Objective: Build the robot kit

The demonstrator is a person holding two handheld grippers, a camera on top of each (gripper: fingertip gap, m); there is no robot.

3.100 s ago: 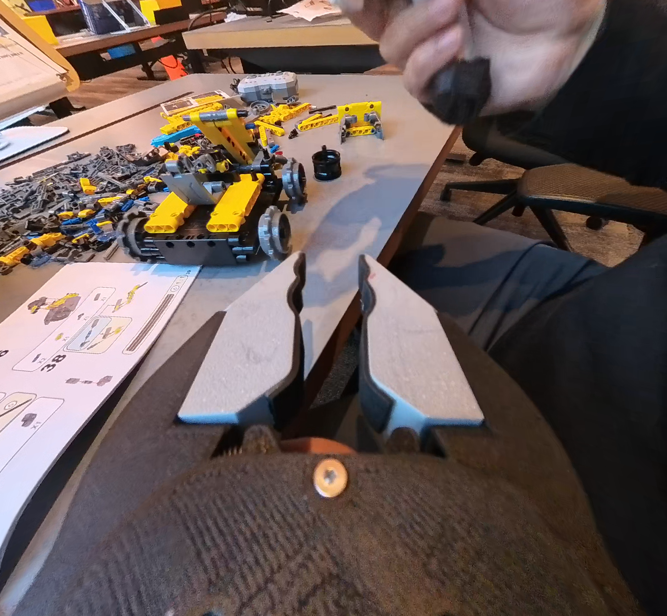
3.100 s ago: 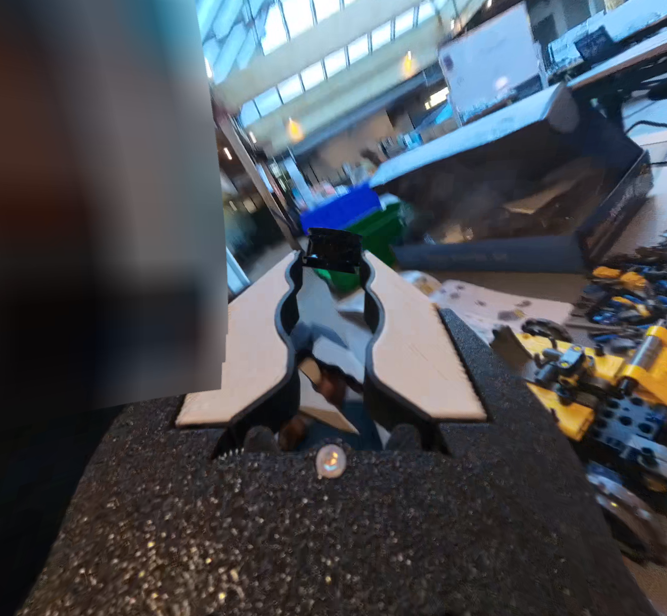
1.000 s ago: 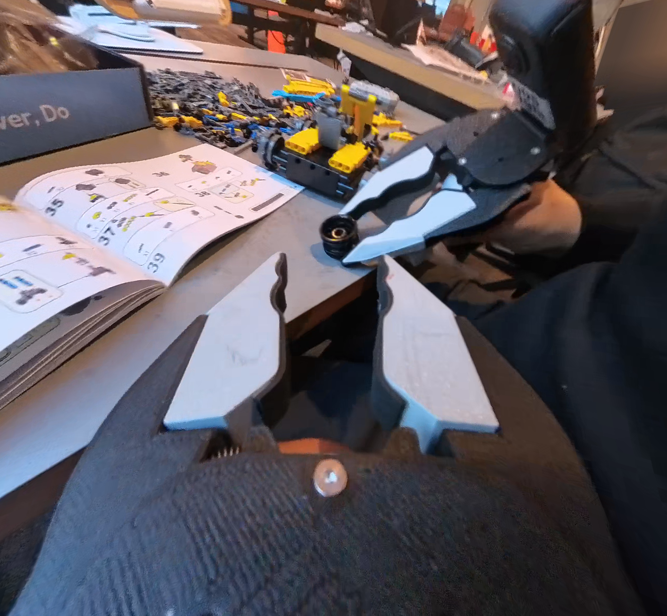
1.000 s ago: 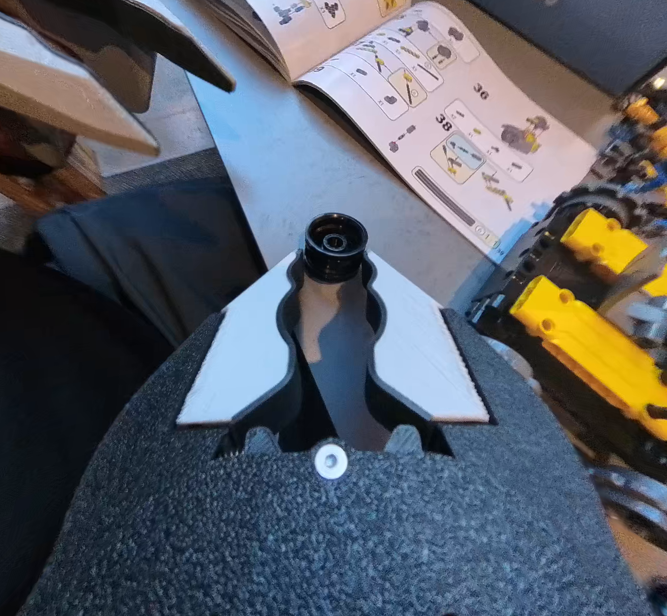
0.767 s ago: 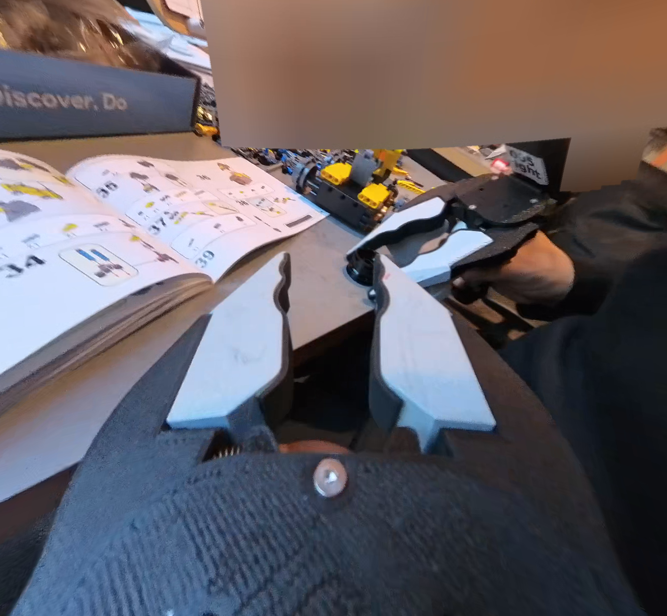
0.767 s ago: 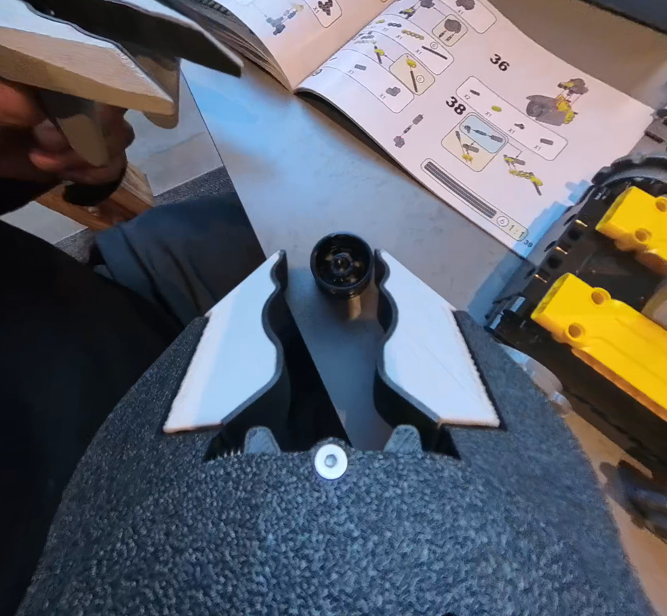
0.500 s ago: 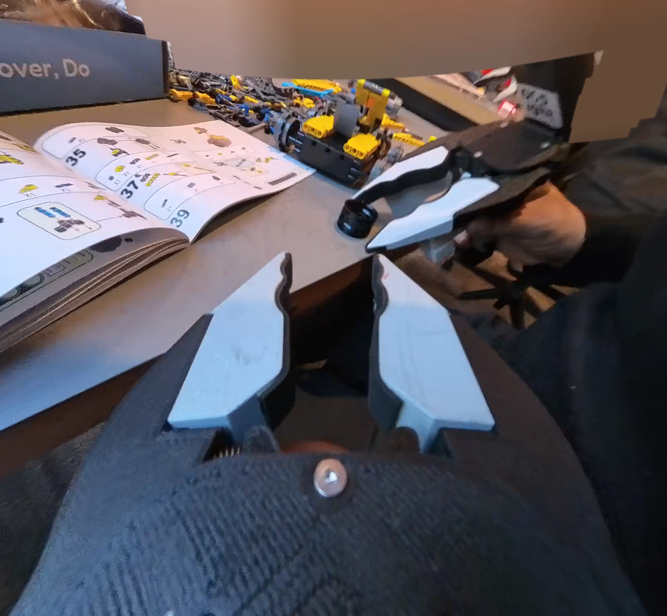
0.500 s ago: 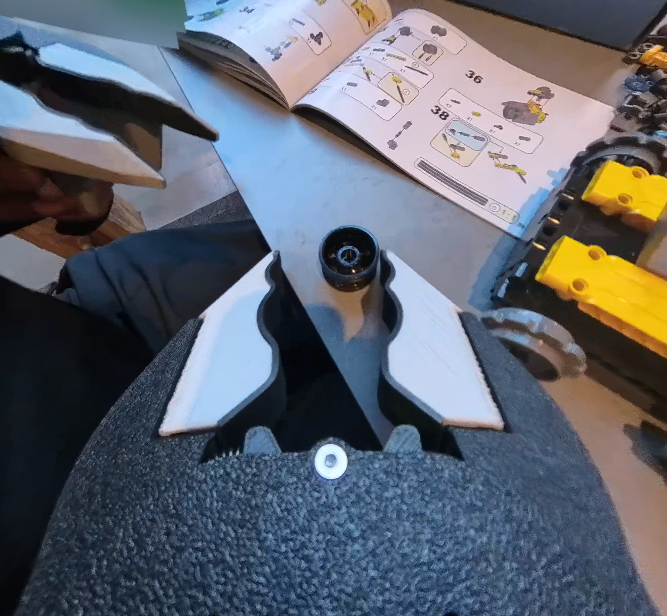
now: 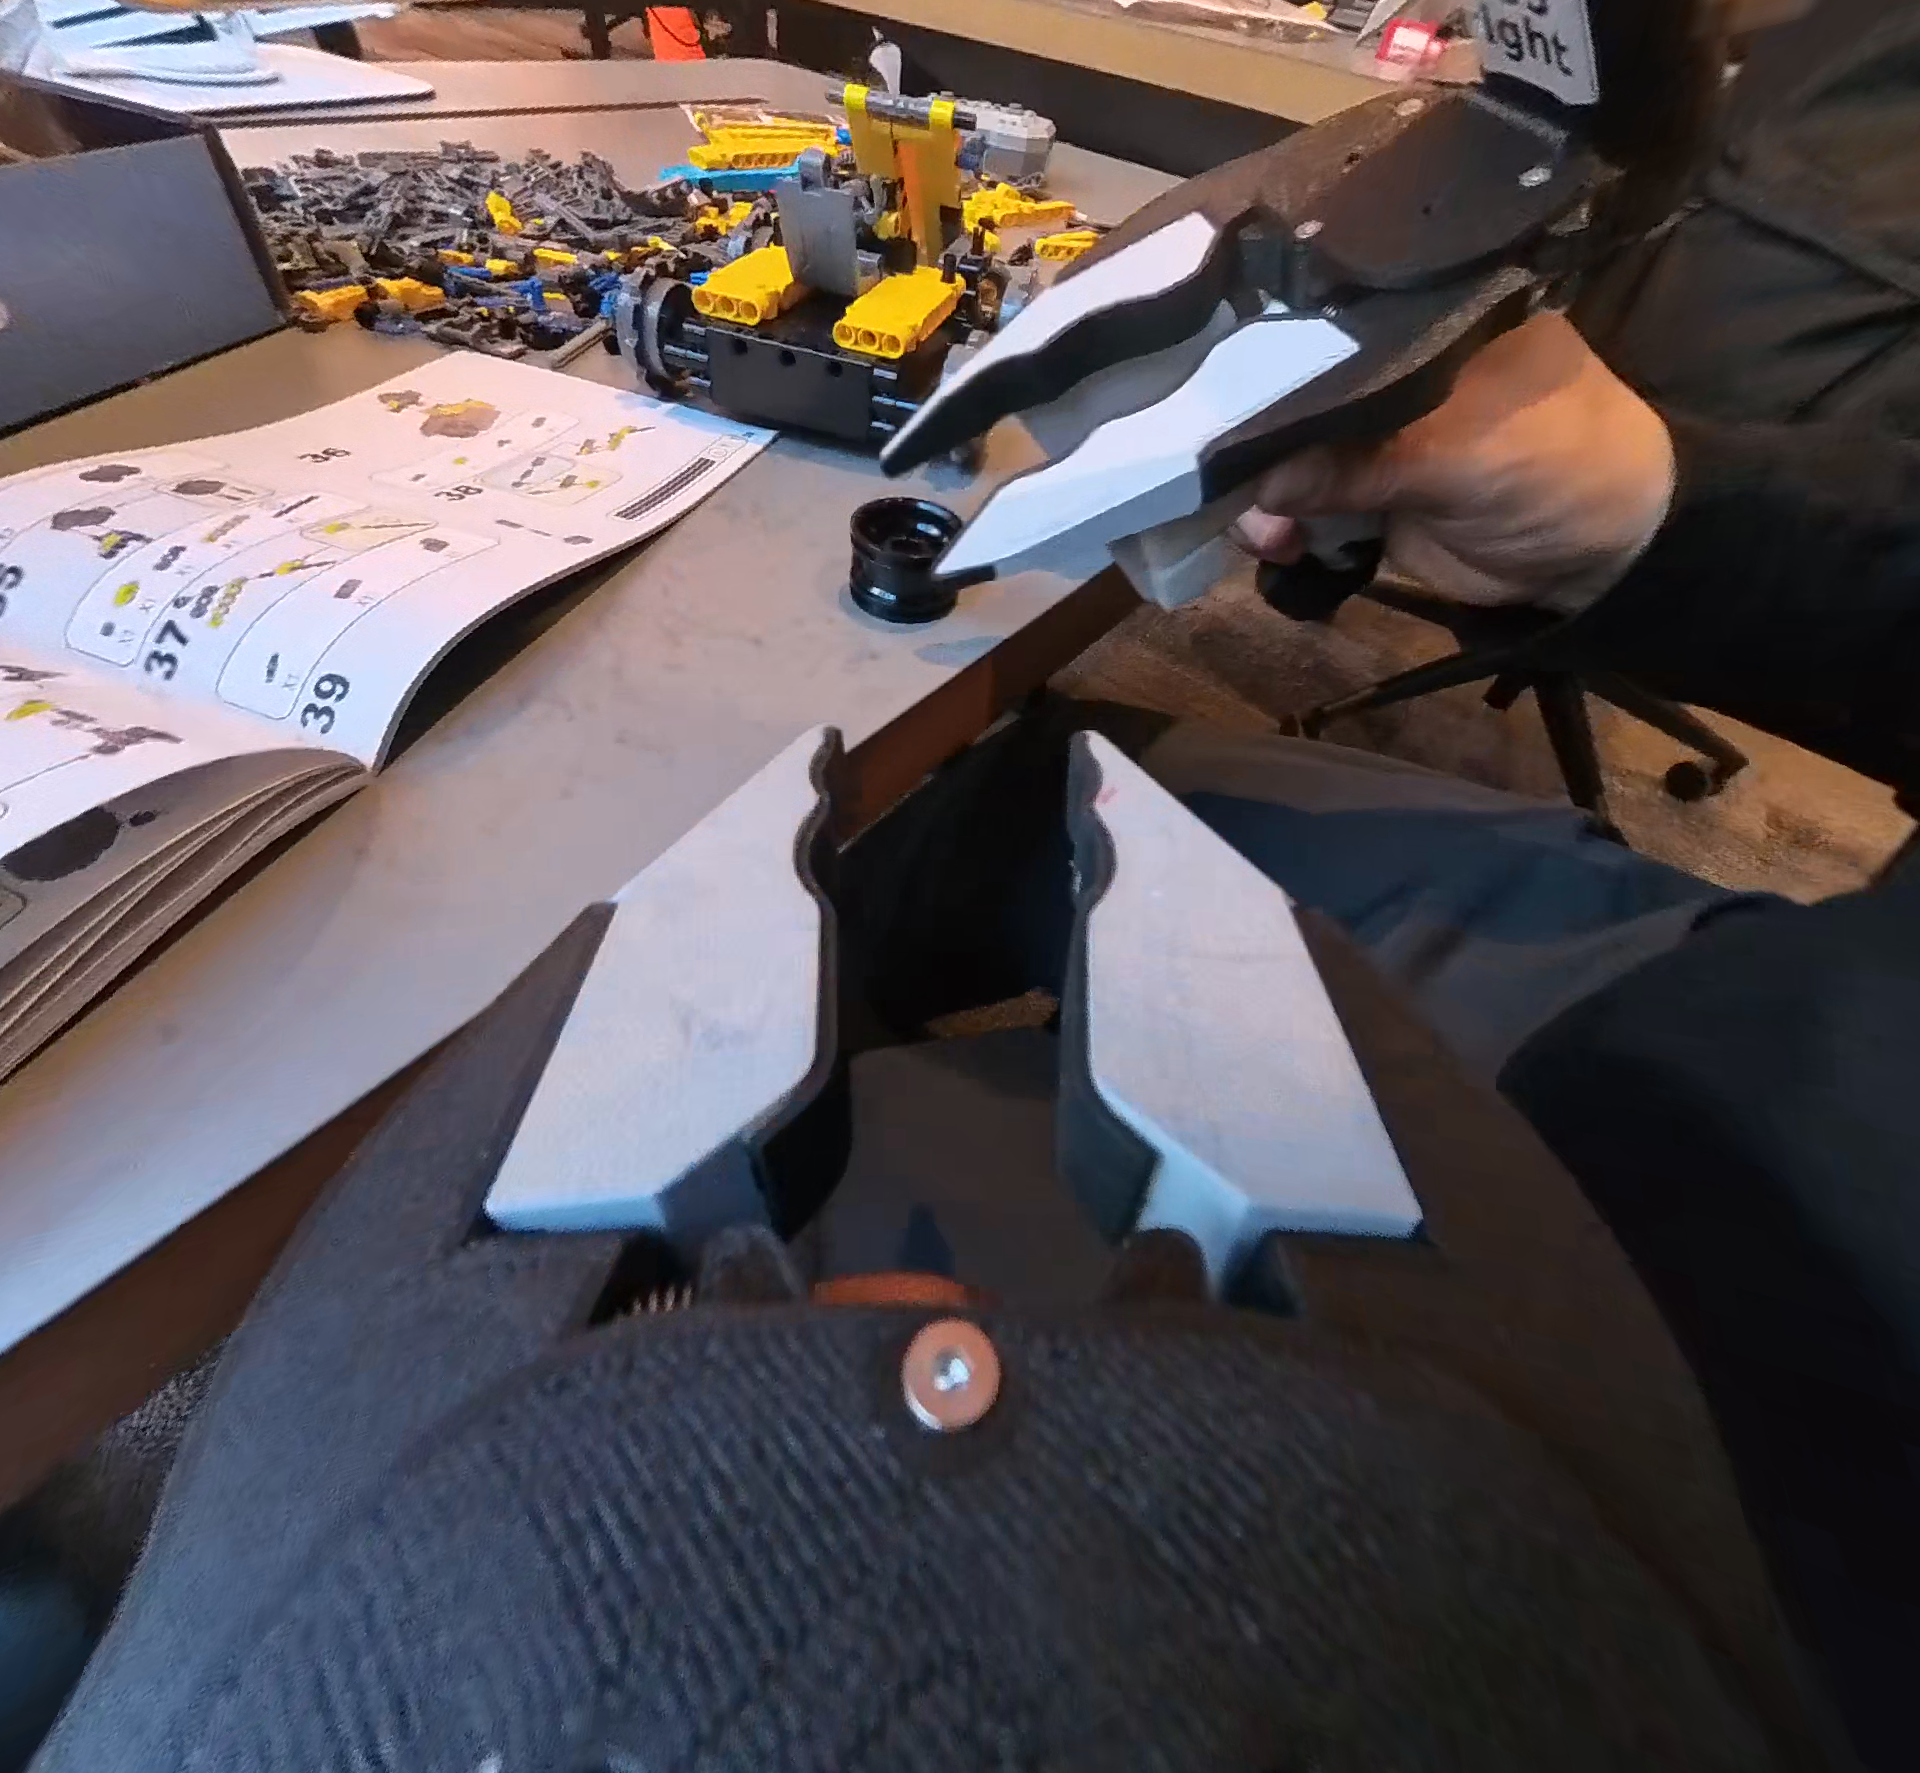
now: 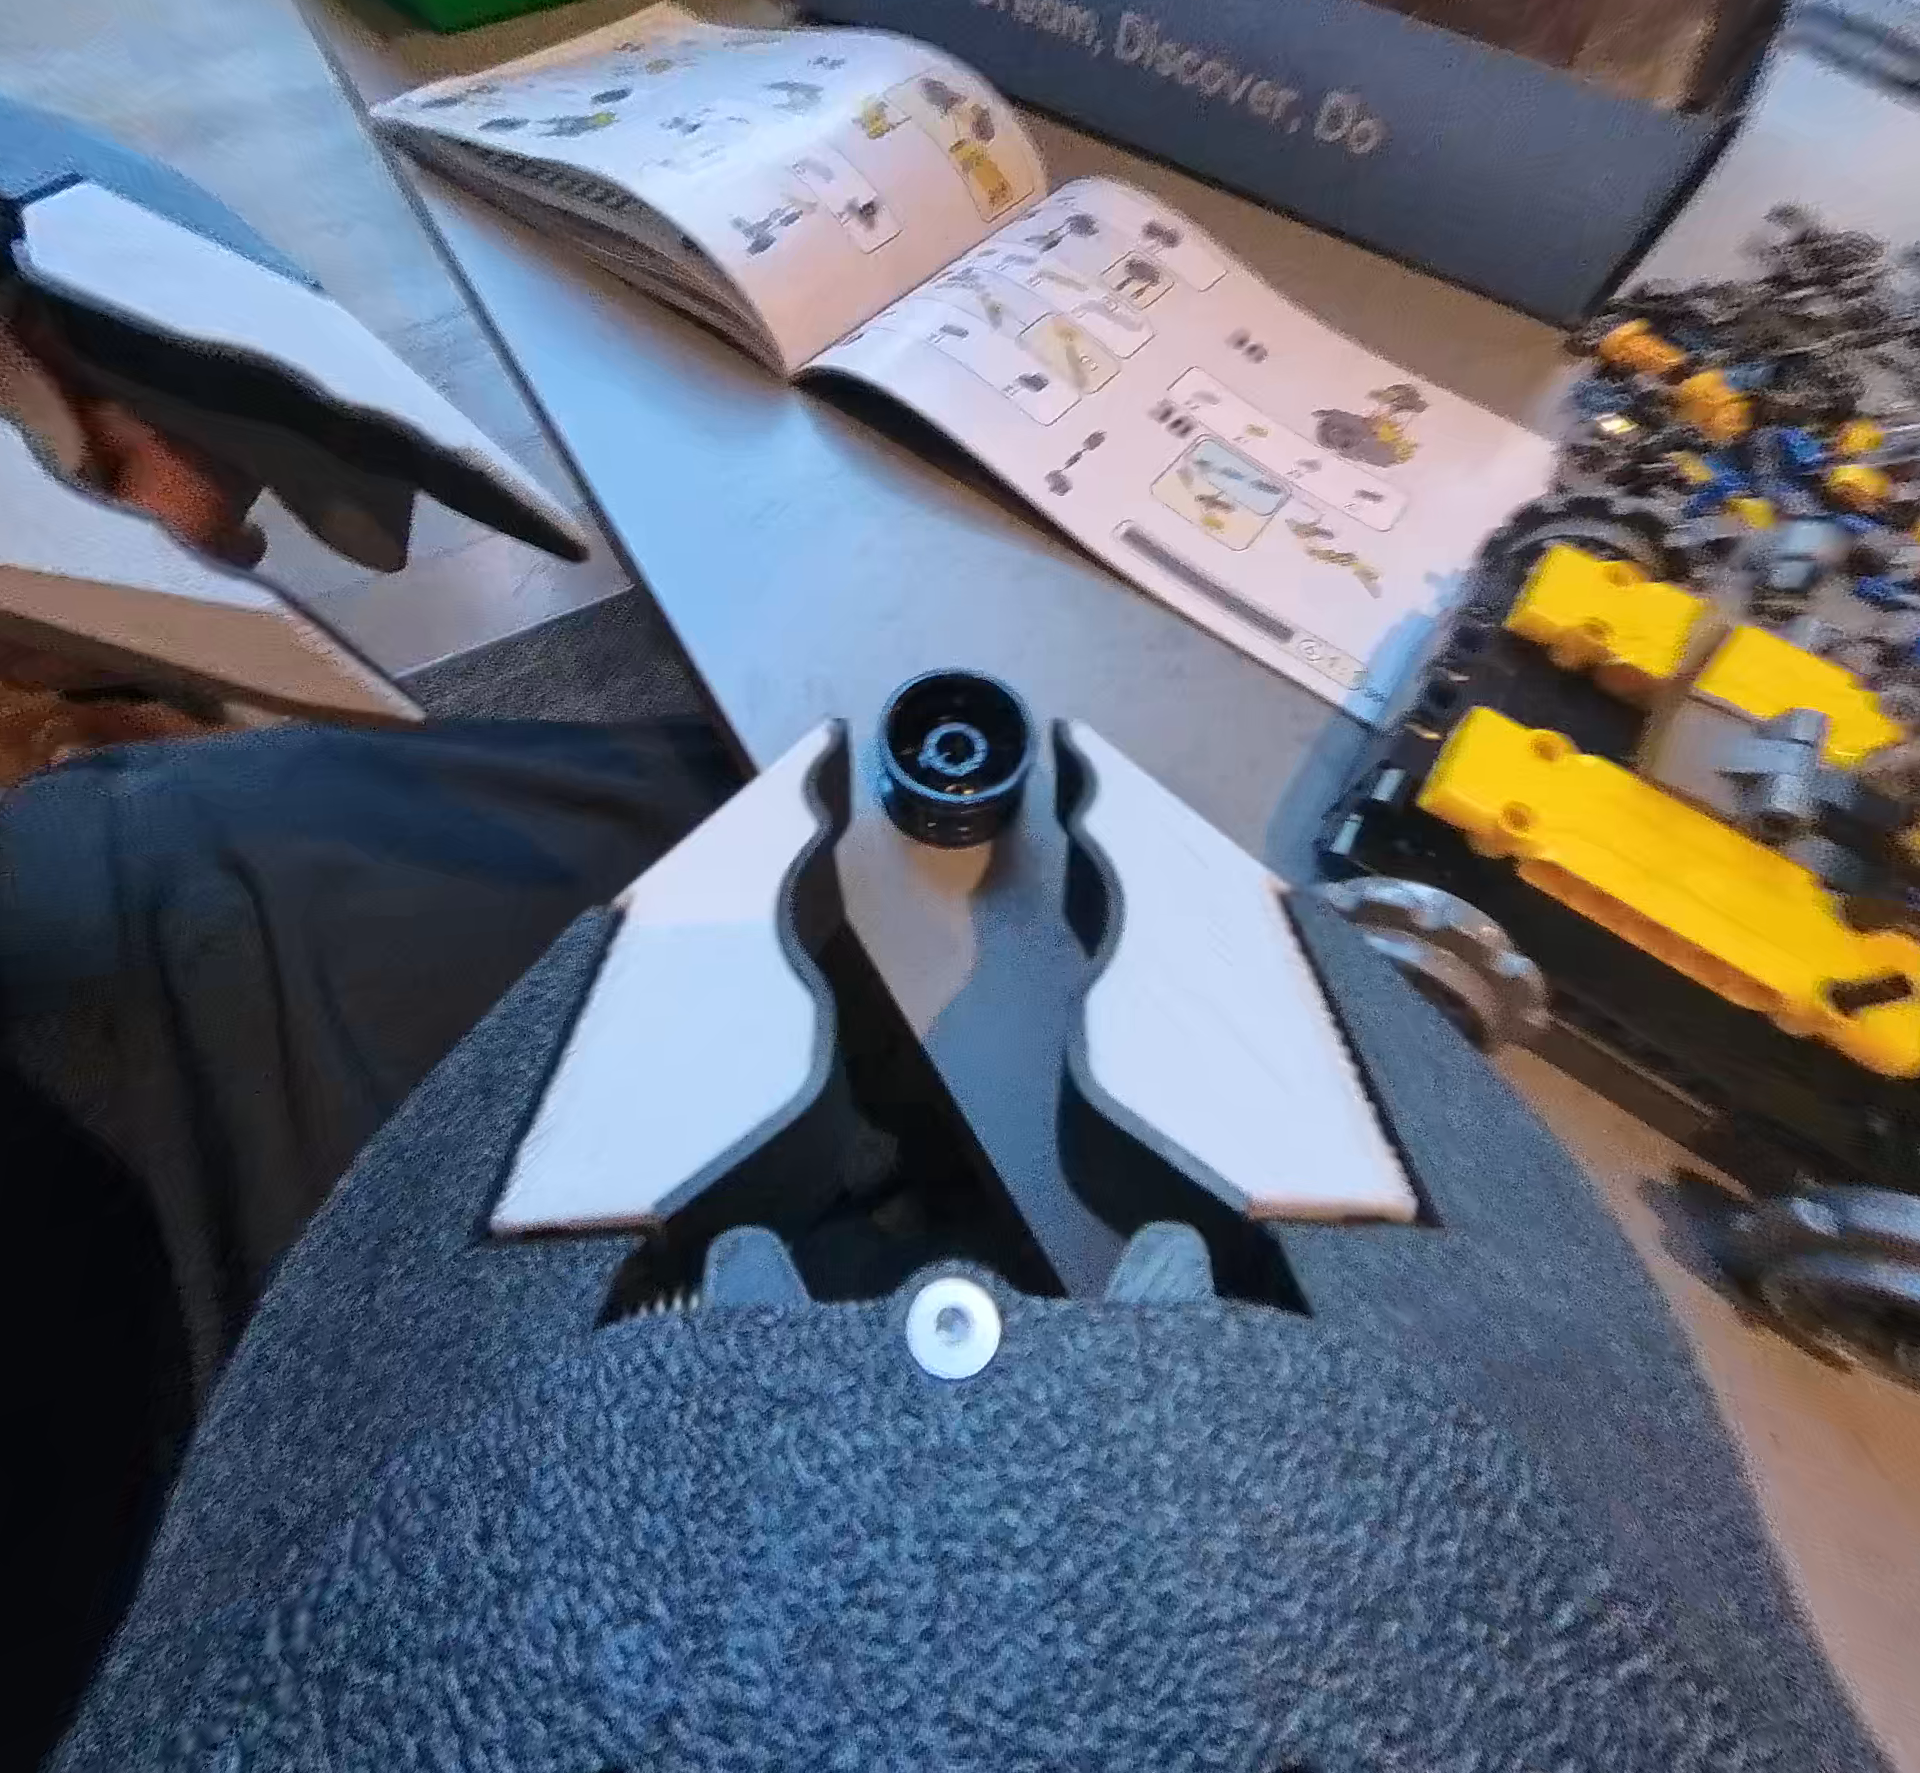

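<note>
A small black wheel rim [image 10: 951, 767] stands on the grey table [image 10: 779, 528] close to its front edge. My right gripper [image 10: 945, 736] is open, with one fingertip on each side of the rim and small gaps to it. In the left wrist view the rim [image 9: 902, 560] sits just under the right gripper [image 9: 920, 518], whose lower fingertip is at the rim's top edge. My left gripper [image 9: 951, 757] is open and empty, off the table's front edge over a person's lap. It also shows at the left of the right wrist view [image 10: 312, 435].
A yellow and black model vehicle [image 9: 831, 321] stands just behind the rim. An open instruction booklet [image 9: 312, 560] lies to the left, with a dark box [image 9: 114, 269] and a pile of loose parts [image 9: 436, 237] behind it. An office chair base [image 9: 1558, 684] is off the edge.
The right gripper carried the black rim down from the air to the table edge and opened, letting it go. Since then it has stayed open around the rim. The left gripper opened a little wider.
</note>
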